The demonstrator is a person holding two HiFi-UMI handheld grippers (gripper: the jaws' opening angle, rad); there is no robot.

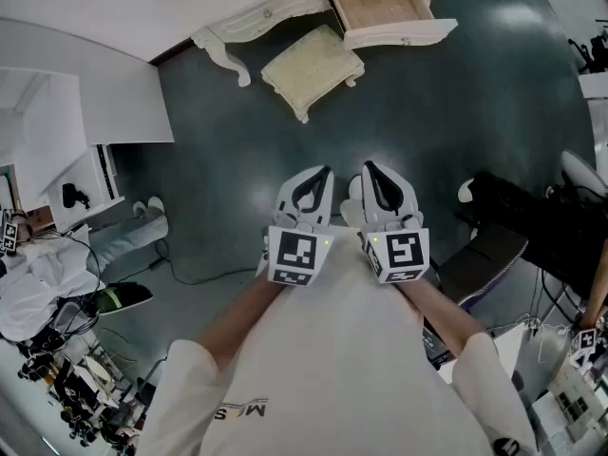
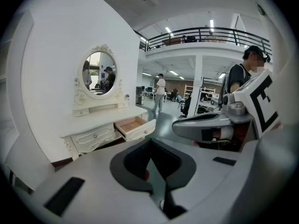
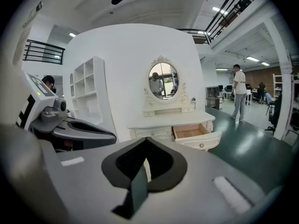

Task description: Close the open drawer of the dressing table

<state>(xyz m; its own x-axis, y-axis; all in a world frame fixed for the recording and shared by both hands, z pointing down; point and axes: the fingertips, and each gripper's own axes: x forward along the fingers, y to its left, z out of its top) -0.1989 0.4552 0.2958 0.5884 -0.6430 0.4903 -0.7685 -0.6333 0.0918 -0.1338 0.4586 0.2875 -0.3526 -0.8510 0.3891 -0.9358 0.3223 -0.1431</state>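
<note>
The white dressing table (image 1: 256, 17) stands far ahead against the wall. Its right drawer (image 1: 389, 12) is pulled out, showing a bare wooden bottom. In the left gripper view the drawer (image 2: 135, 126) sits under the oval mirror (image 2: 99, 73). In the right gripper view the drawer (image 3: 196, 135) shows past my jaws. My left gripper (image 1: 327, 173) and right gripper (image 1: 367, 167) hang side by side over the dark floor, well short of the table. Both are shut with nothing between their jaws. They point slightly downward toward the table.
A cream padded stool (image 1: 312, 65) stands in front of the table, left of the drawer. A white shelf unit (image 1: 57, 150) is at the left, and a black chair (image 1: 494, 245) at the right. A person (image 3: 238, 99) stands farther off.
</note>
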